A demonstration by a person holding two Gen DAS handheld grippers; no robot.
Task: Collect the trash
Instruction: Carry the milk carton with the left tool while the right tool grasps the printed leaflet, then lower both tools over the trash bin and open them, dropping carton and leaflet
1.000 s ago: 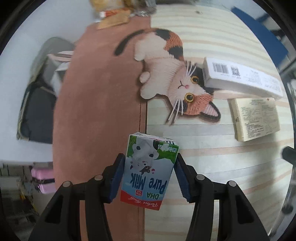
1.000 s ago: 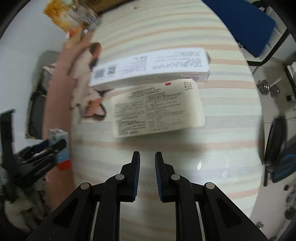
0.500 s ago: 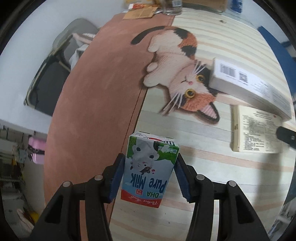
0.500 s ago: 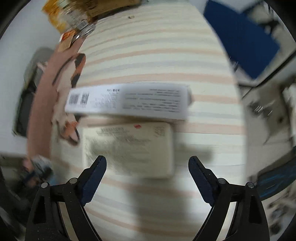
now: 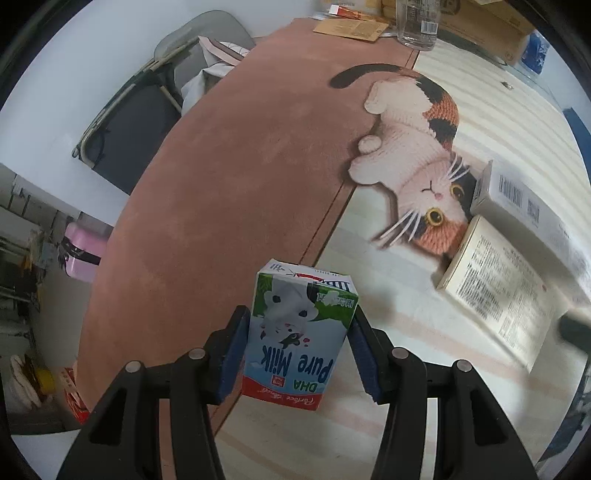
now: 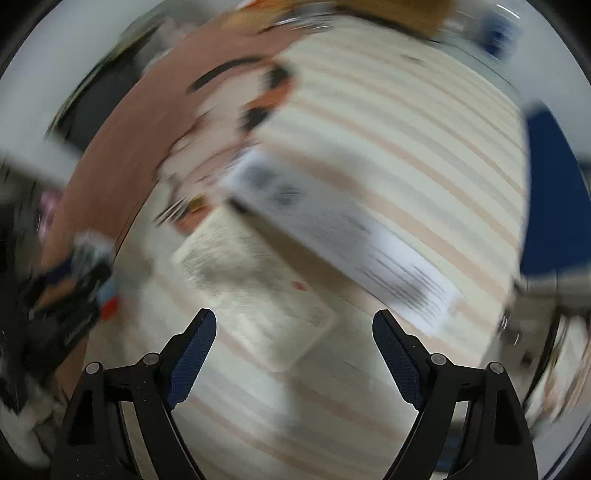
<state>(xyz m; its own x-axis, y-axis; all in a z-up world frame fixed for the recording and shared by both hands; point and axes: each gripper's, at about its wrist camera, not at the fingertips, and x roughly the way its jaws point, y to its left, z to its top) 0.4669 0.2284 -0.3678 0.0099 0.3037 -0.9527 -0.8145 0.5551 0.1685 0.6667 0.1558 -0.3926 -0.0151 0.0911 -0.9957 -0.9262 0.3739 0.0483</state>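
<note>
My left gripper [image 5: 299, 350] is shut on a green and blue "DHA Pure Milk" carton [image 5: 299, 332], held upside down above the table. A cream box with fine print [image 5: 498, 291] lies flat on the striped cloth at the right, with a long white barcoded box [image 5: 521, 206] beside it. In the blurred right wrist view my right gripper [image 6: 295, 350] is wide open and empty, just above the cream box [image 6: 255, 291]. The white box [image 6: 343, 236] lies behind it. The left gripper with the carton [image 6: 92, 273] shows blurred at the left.
A brown mat [image 5: 229, 192] and a cat-shaped mat [image 5: 417, 155] cover the table's left and middle. A glass jar [image 5: 417, 22], brown packets [image 5: 351, 27] and a cardboard box [image 5: 487, 26] stand at the far edge. A folding chair [image 5: 147, 99] stands beyond the table's left side.
My right gripper has opened wide and swung over the cream box. My left gripper has kept its hold on the milk carton while its view has tilted toward the far edge.
</note>
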